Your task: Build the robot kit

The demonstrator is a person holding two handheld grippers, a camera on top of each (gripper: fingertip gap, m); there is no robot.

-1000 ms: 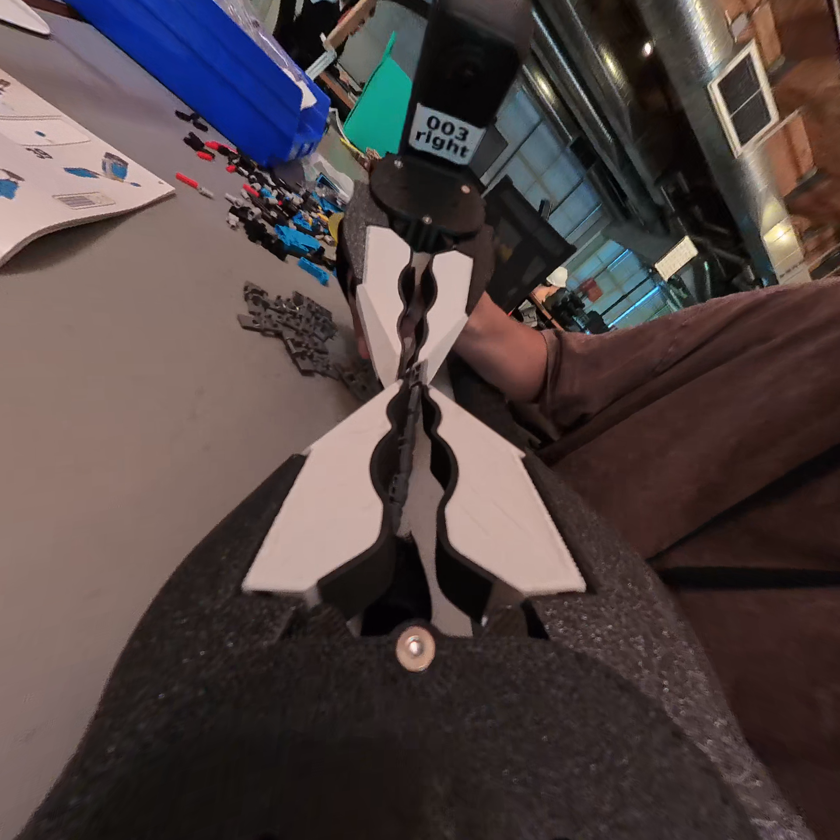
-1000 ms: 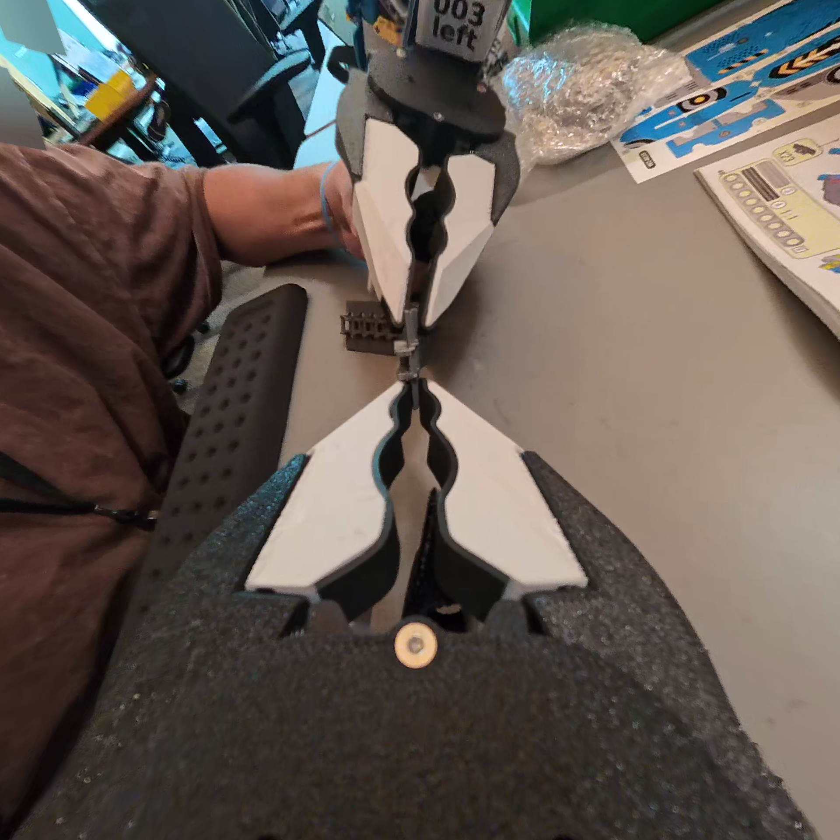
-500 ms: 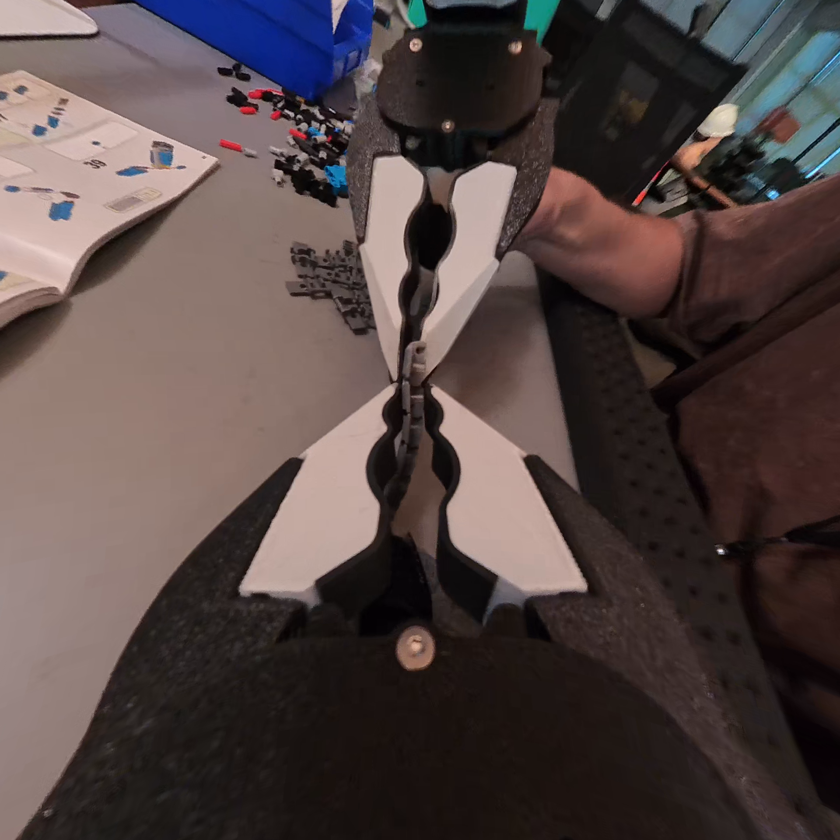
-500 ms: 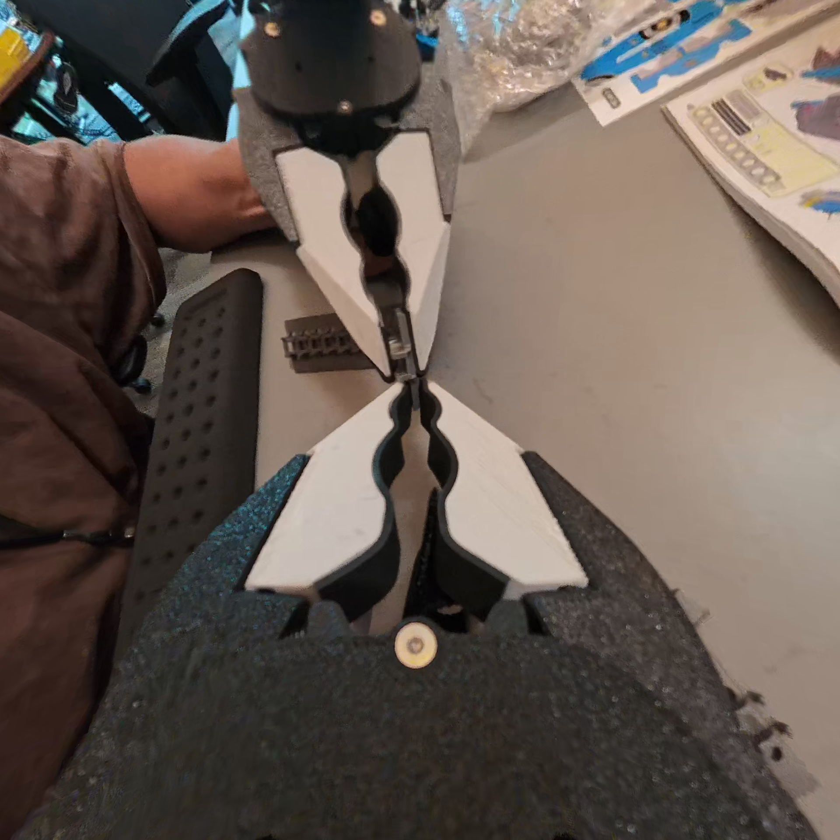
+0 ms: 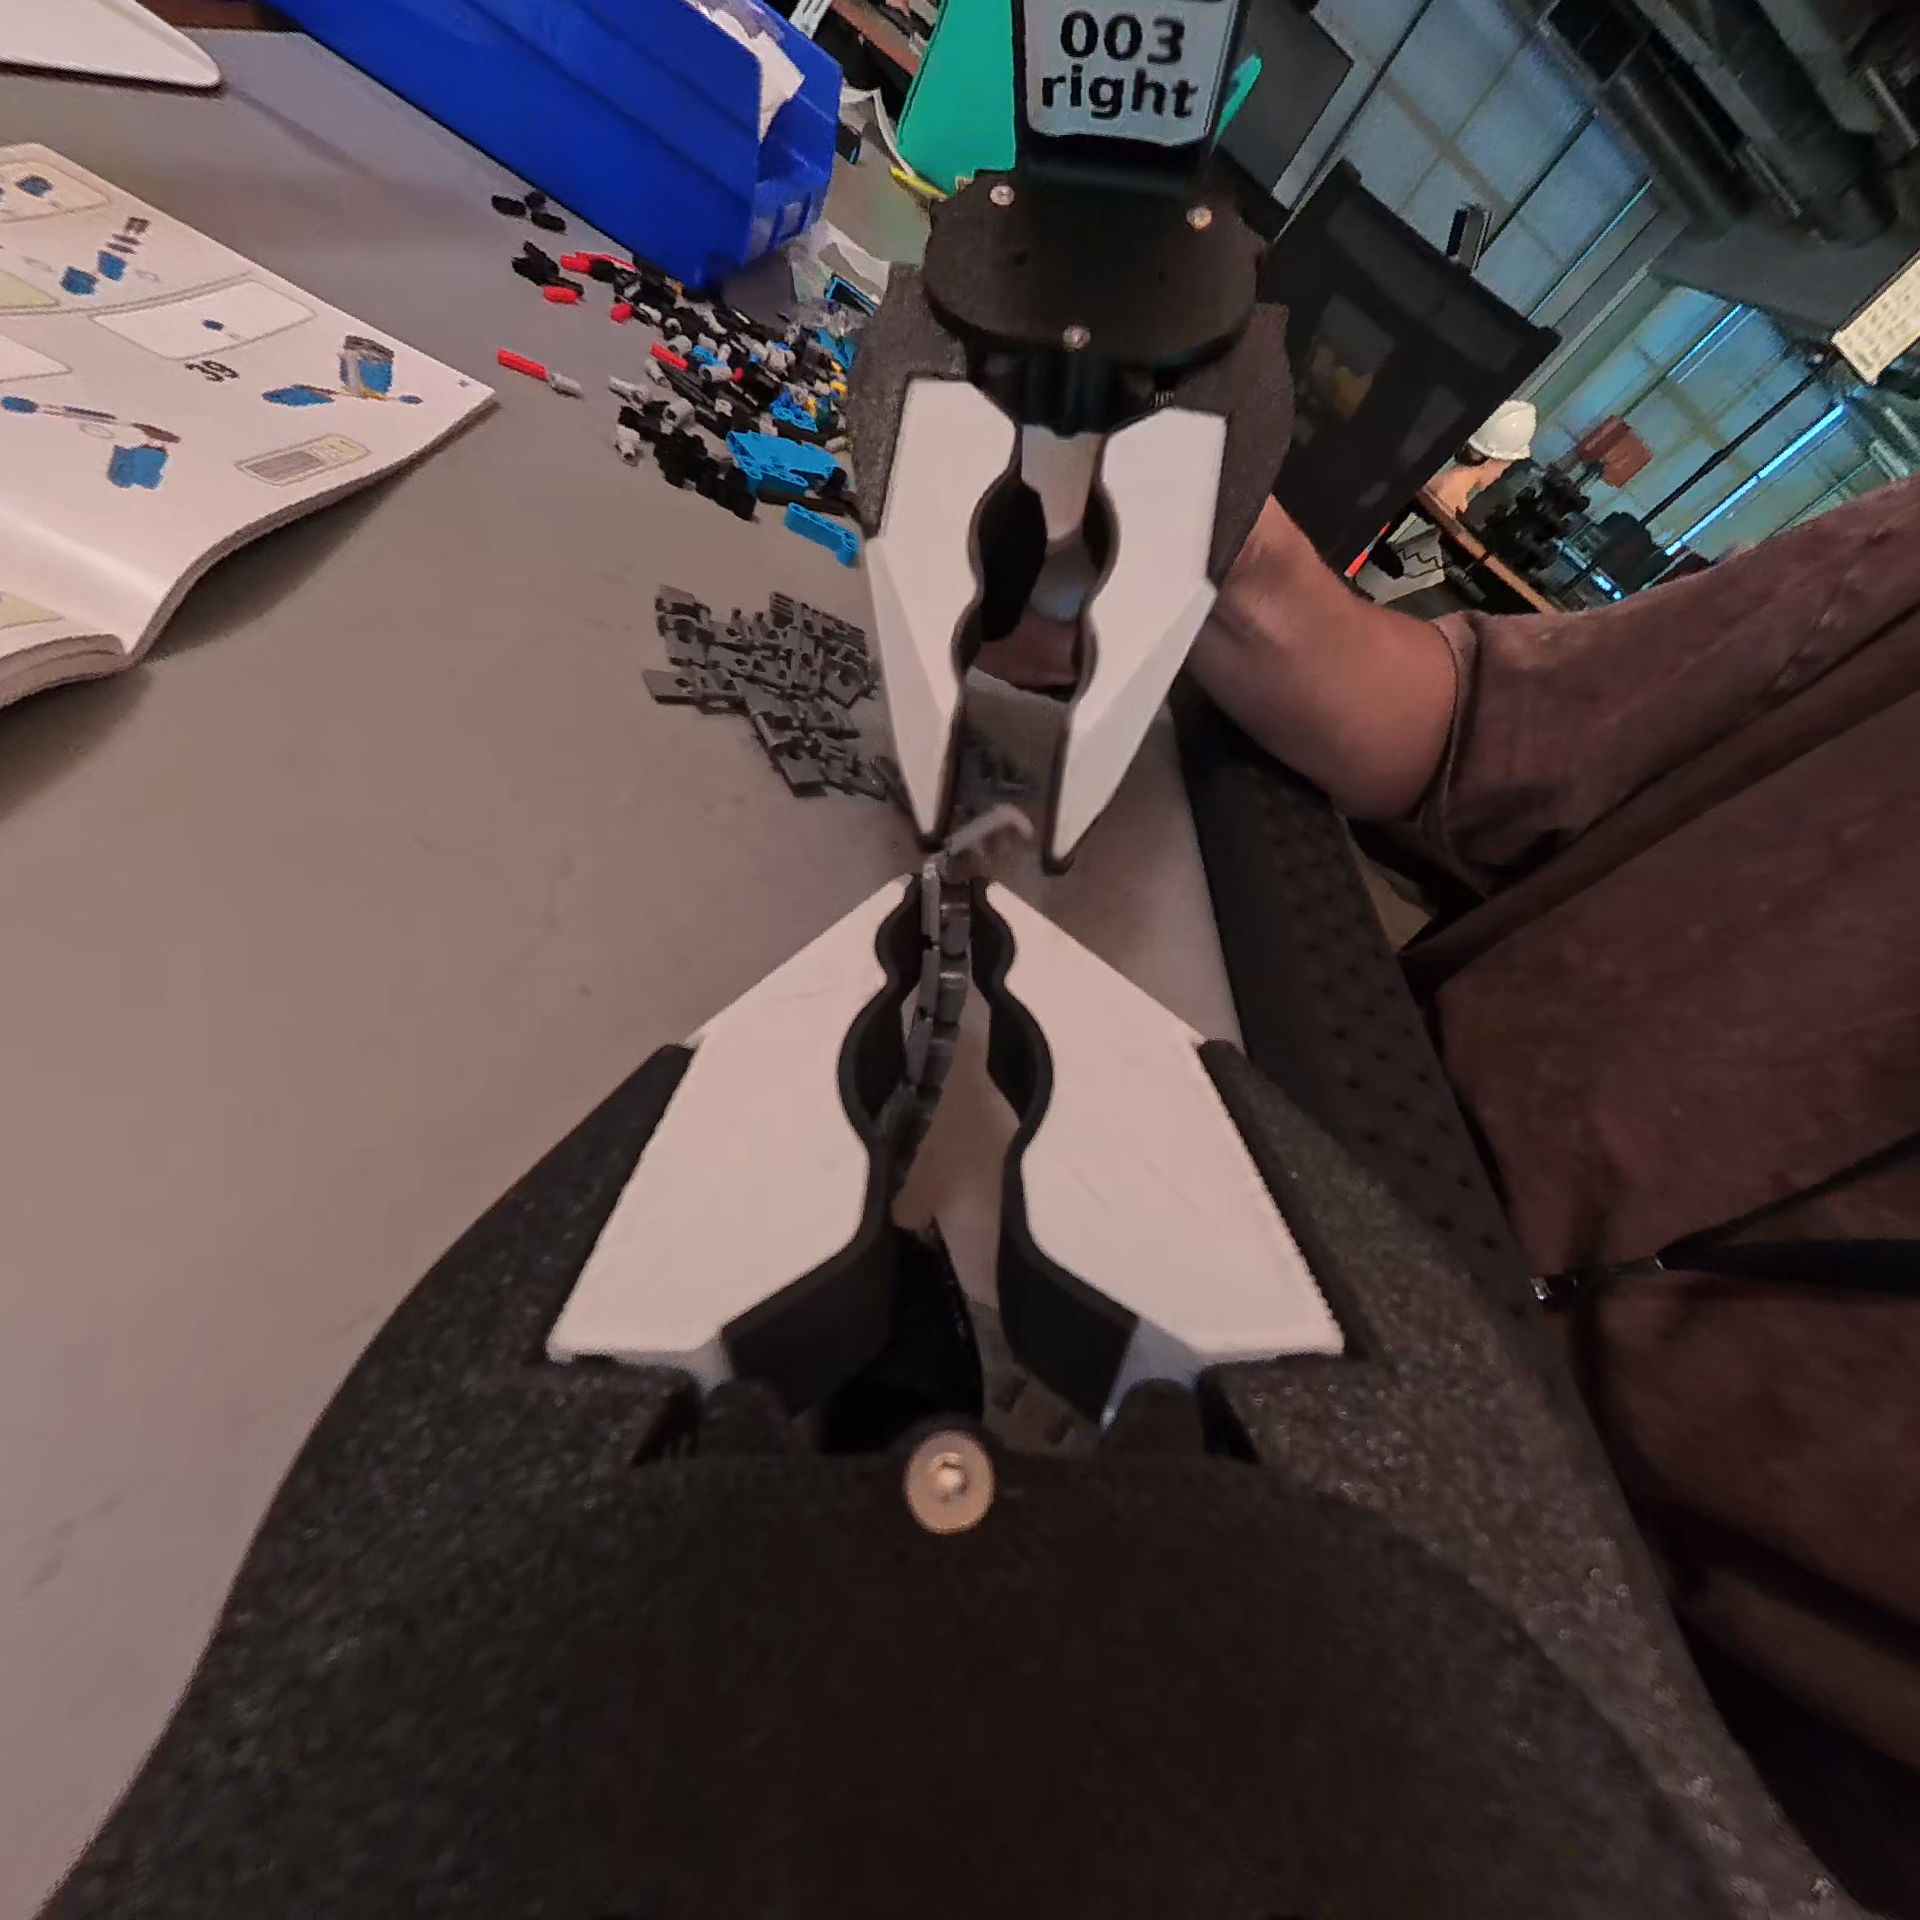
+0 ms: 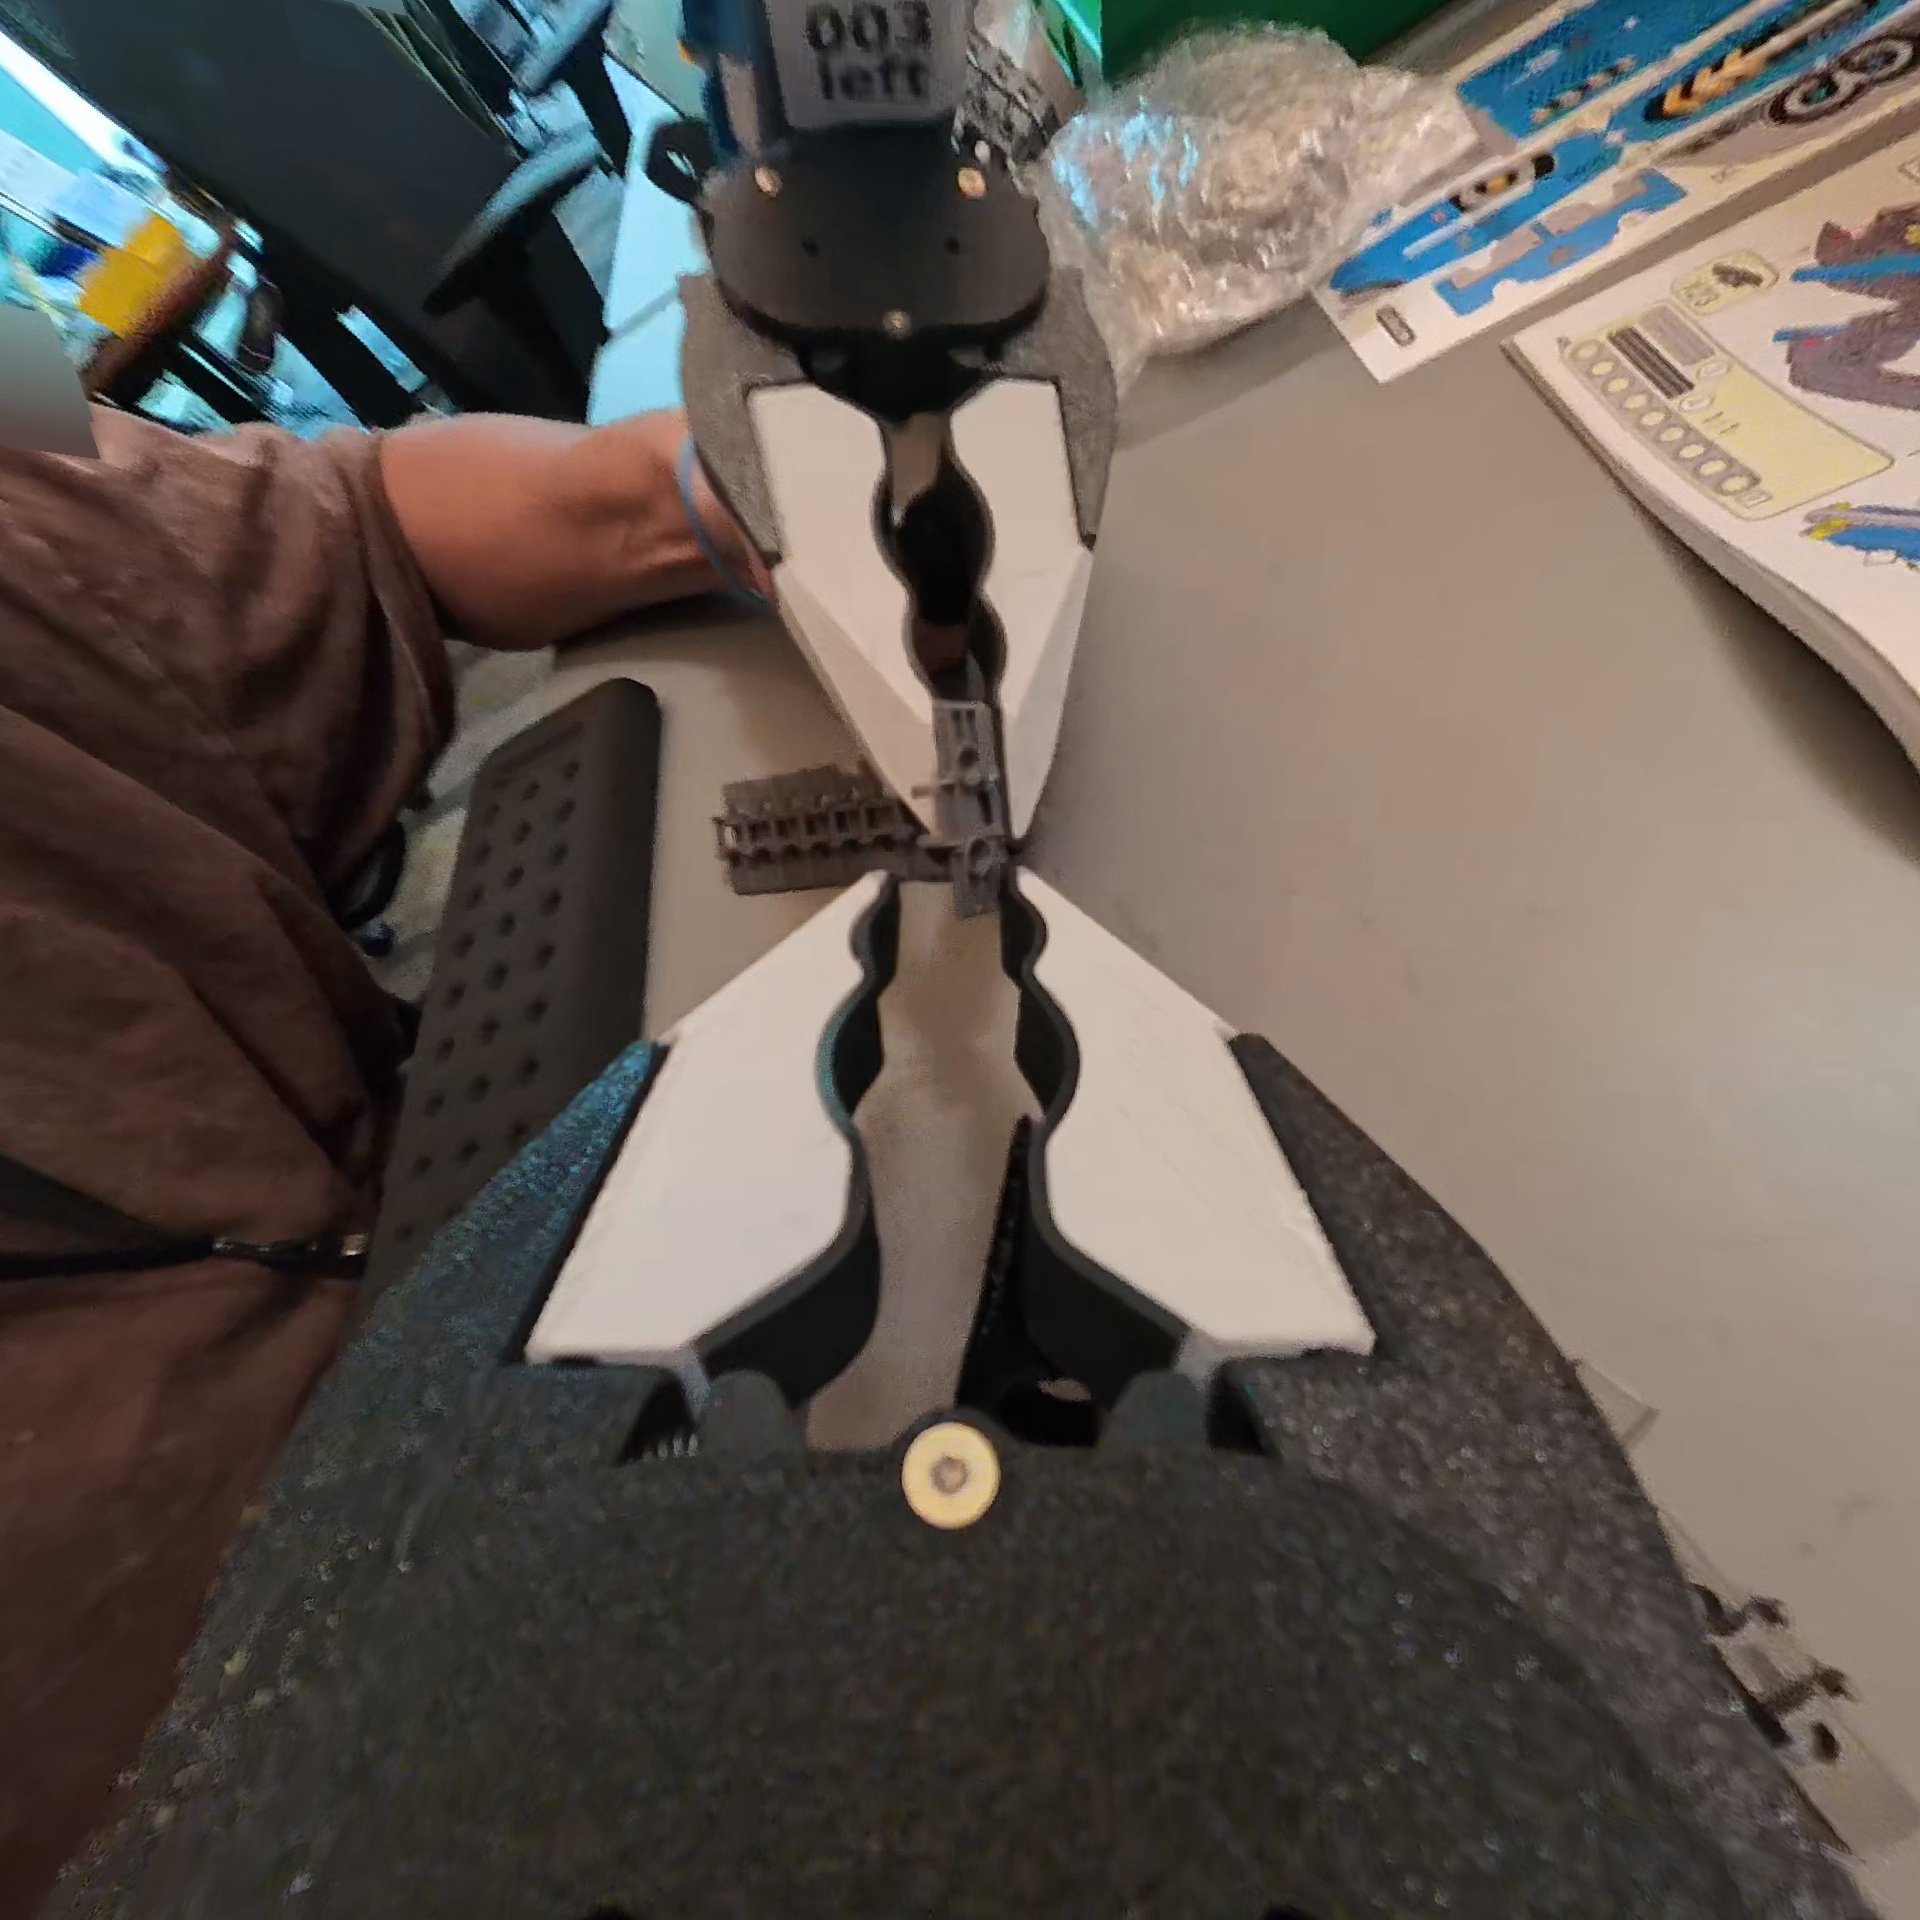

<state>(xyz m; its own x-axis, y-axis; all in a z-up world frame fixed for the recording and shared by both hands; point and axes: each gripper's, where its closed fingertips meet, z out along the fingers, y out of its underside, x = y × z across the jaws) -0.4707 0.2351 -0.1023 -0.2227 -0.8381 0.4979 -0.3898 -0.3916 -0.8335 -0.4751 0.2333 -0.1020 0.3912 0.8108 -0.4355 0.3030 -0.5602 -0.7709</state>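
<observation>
Release noted: right gripper (image 6: pixel 954 881), clamped half a second ago, now stands narrowly parted about the end link (image 5: pixel 987 829), while left gripper (image 5: pixel 951 885) pinches the grey track chain (image 5: pixel 935 997) above the table (image 5: pixel 312 935).

Loose links (image 5: pixel 774 675) crowd left; table (image 5: pixel 312 935) beyond open.

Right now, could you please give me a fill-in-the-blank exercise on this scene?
The left gripper is ___ on the grey track strip.
The right gripper is ___.
The bin behind the loose pieces is ___ in colour.
Missing words: shut; open; blue.
</observation>
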